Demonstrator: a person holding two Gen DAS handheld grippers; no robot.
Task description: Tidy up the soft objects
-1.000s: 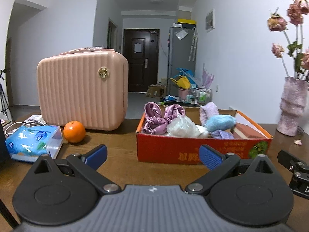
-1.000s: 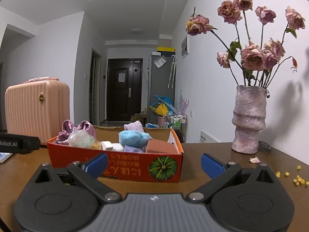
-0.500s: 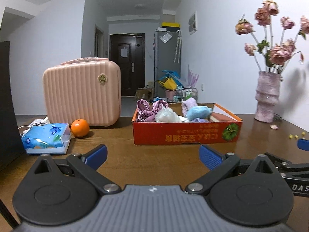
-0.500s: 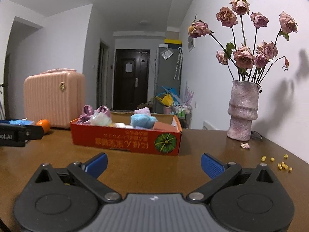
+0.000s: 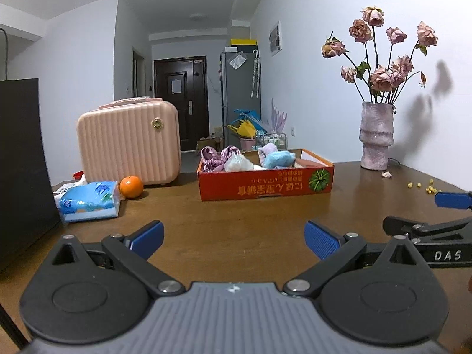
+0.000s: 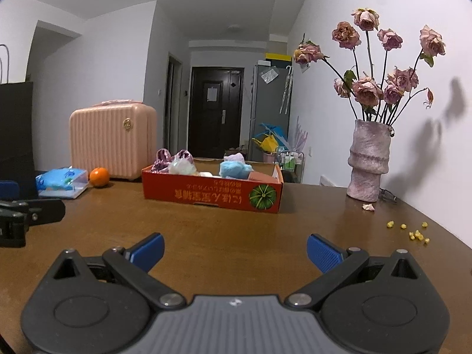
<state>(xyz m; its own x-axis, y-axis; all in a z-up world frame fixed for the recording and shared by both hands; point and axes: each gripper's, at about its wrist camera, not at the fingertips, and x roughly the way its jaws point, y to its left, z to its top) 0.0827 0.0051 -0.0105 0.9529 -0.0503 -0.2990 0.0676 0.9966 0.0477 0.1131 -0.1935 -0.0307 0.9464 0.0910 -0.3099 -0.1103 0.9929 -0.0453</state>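
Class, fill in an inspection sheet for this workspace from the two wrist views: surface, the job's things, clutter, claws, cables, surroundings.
Surface: brown wooden table, bare in front of both claws.
Job's things: soft purple, white and blue bundles piled in the red cardboard box.
Clutter: orange fruit, blue tissue pack, ribbed pink hard case, yellow crumbs, one fallen petal.
Claws: left claw open, holding nothing; right claw open, holding nothing.
Cables: a dark cord lies behind the pink textured vase of dried roses.
Surroundings: hallway with dark door and grey fridge.
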